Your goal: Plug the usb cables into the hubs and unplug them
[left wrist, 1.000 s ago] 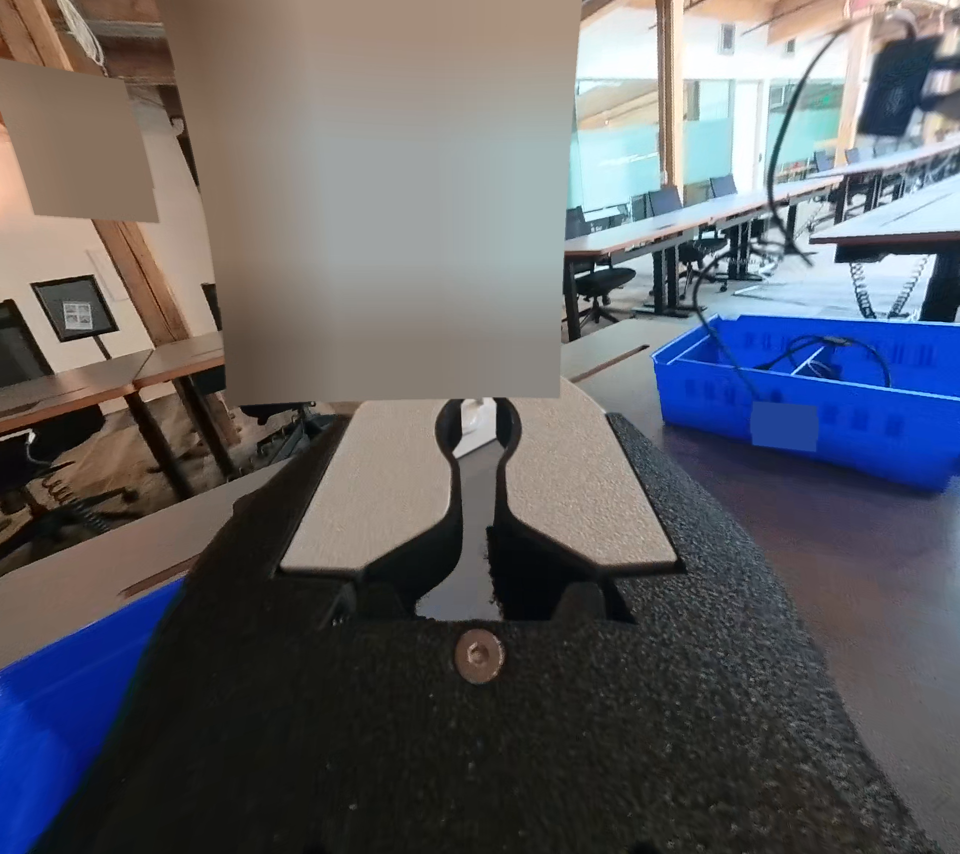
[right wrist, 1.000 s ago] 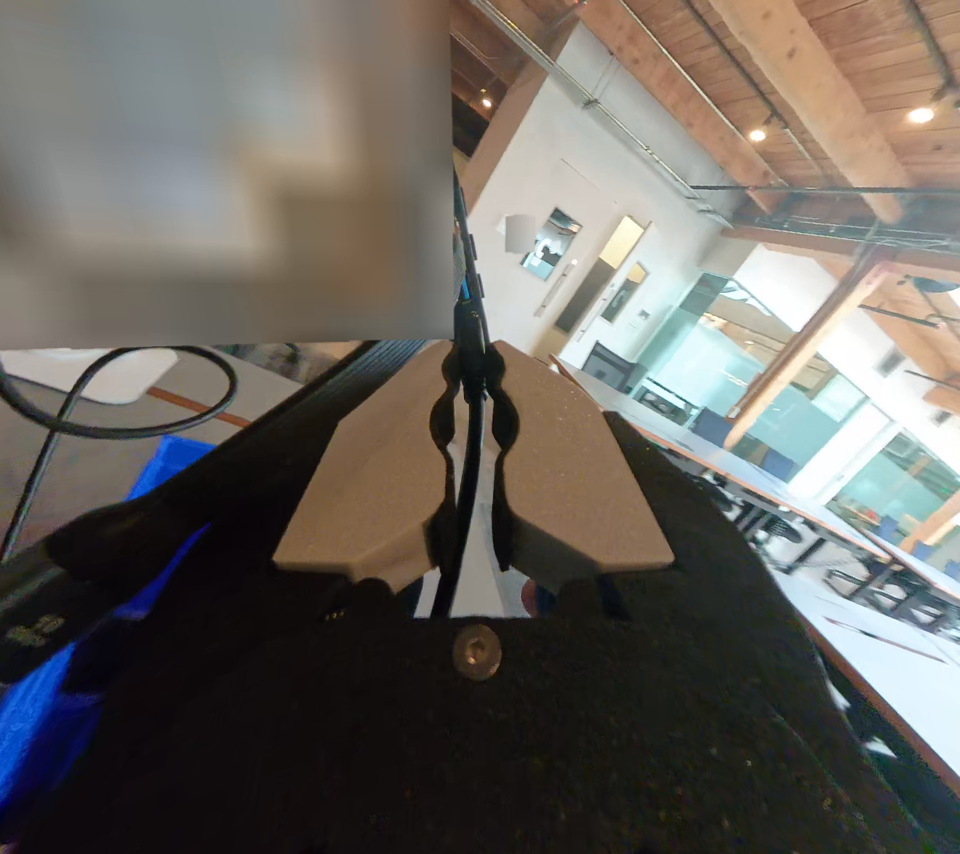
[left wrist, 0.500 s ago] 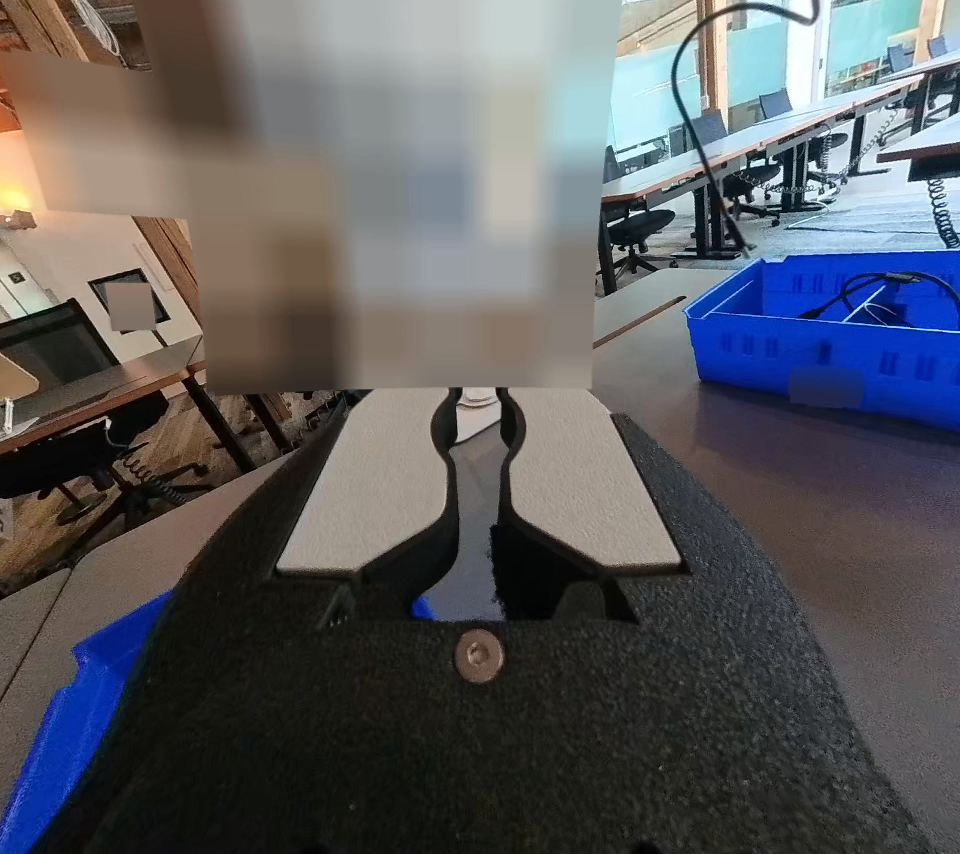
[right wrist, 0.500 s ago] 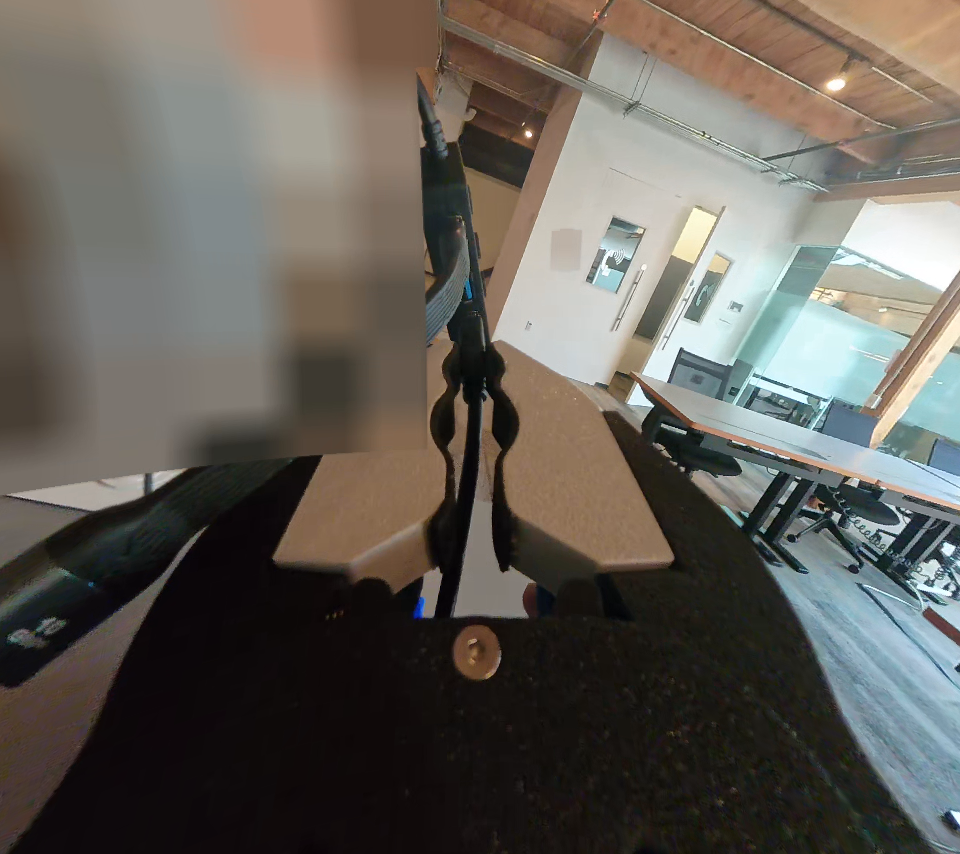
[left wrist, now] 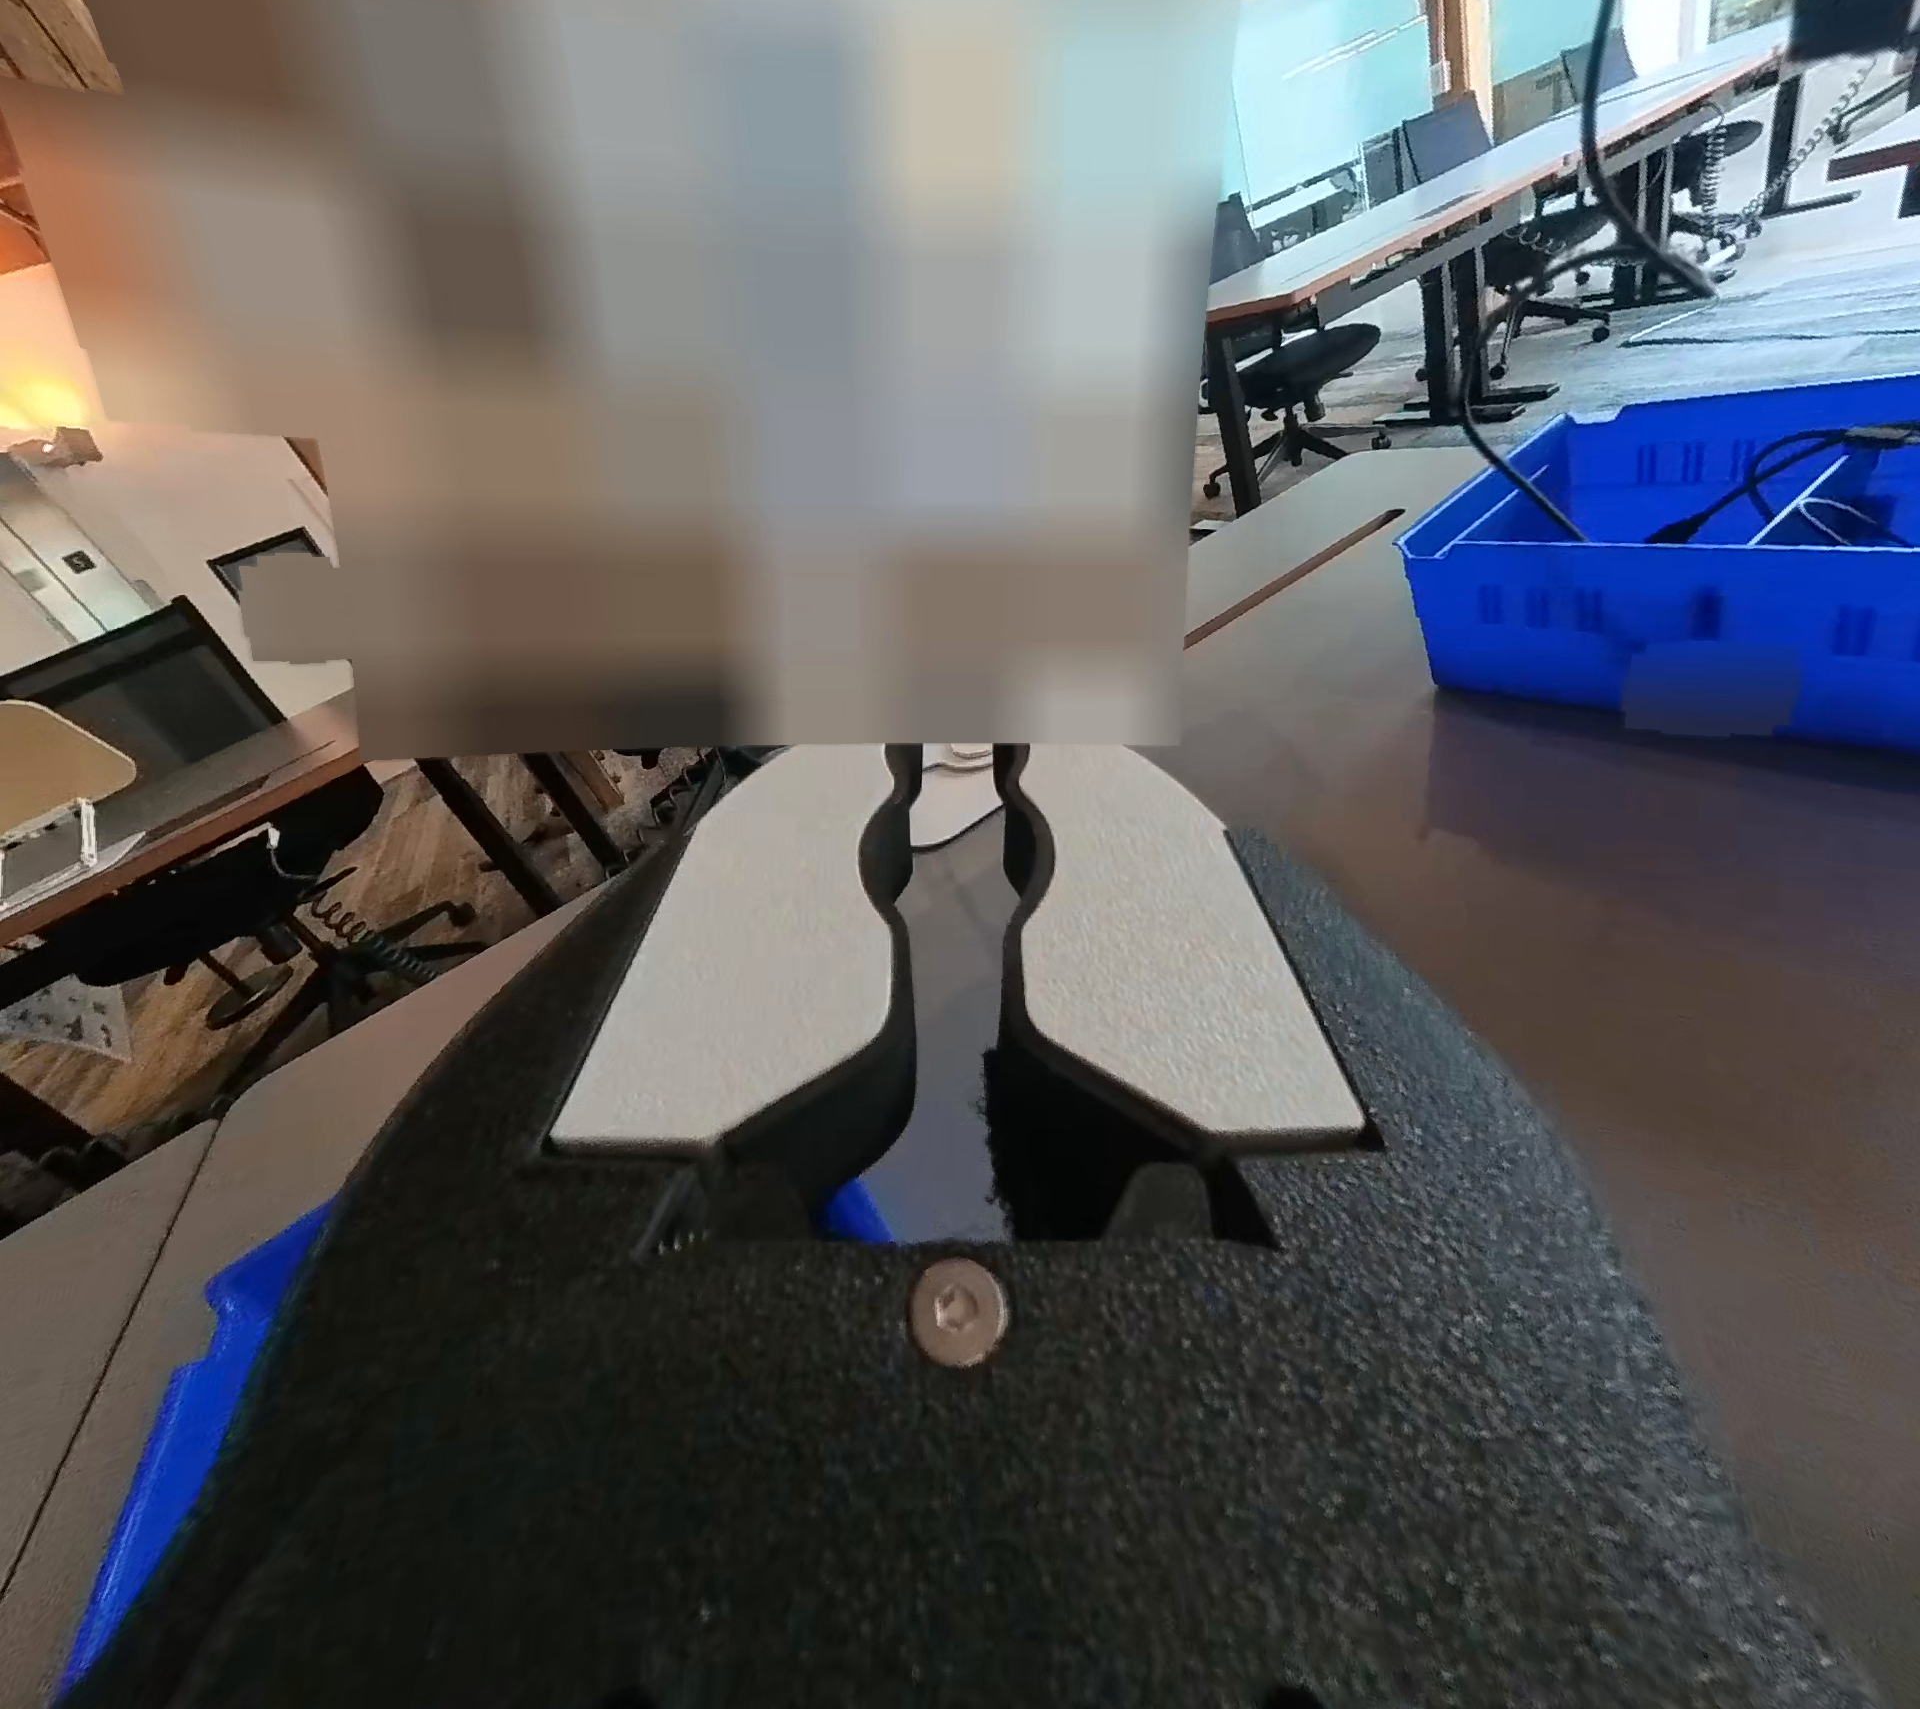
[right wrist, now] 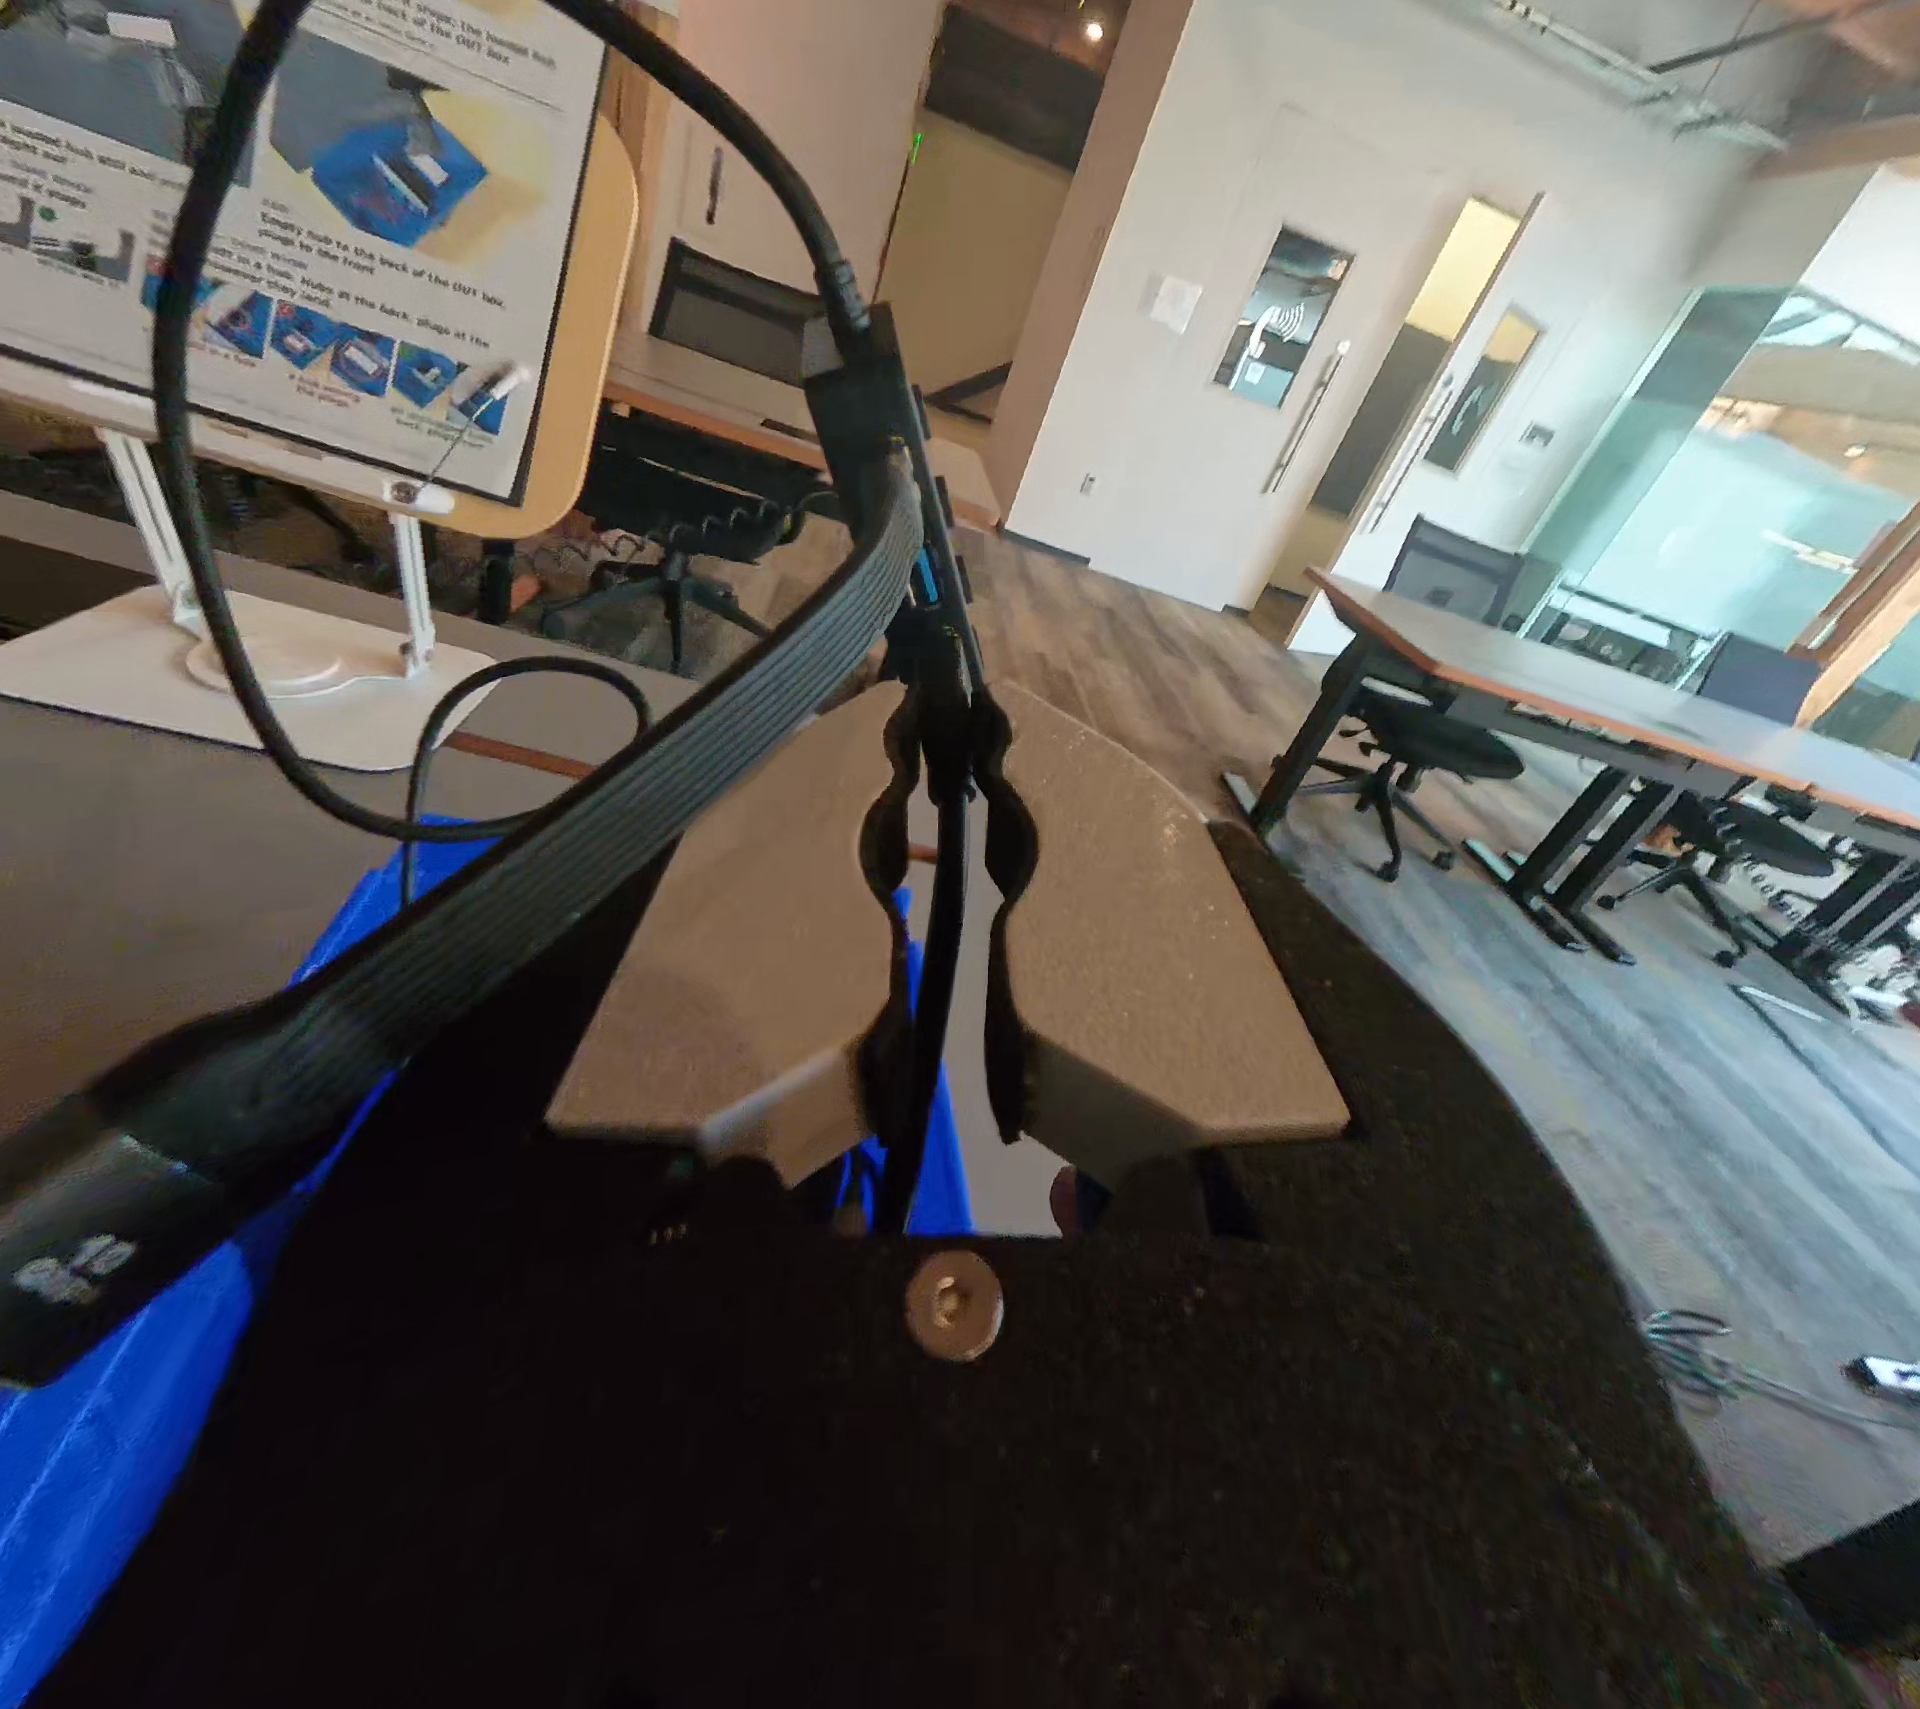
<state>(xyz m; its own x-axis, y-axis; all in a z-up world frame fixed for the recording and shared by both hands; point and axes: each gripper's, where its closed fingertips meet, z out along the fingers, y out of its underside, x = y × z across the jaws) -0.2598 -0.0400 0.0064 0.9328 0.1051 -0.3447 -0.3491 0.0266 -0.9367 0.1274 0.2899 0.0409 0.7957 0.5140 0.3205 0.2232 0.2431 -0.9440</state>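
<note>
Held aloft over the dark worktop [right wrist: 125, 880], the right gripper [right wrist: 951, 724] is clamped on the plug end of a thin black USB cable [right wrist: 940, 953], its jaws pinched tight around the cord. Directly beyond the fingertips stands a slim black USB hub [right wrist: 873, 402], edge-on, and the plug appears seated in one of its blue-lined ports, though the joint is too small to be sure. The hub's own round black lead [right wrist: 208, 433] loops out to the left of the hub, down toward a blue plastic bin [right wrist: 94, 1493] below it. A flat grey ribbed strap [right wrist: 623, 786] also runs from beside the hub toward the lower left.

The left gripper [left wrist: 951, 786] holds nothing, its jaws set narrowly apart, well to the left of a second blue divided bin [left wrist: 1662, 610] on the worktop, where more black cables [left wrist: 1745, 485] lie.

The step in hand looks like the plug-and-hub pairing in mid-air. Any next move, seating or pulling free, calls for the empty left gripper to brace the hub while the right works straight along the port's axis.
</note>
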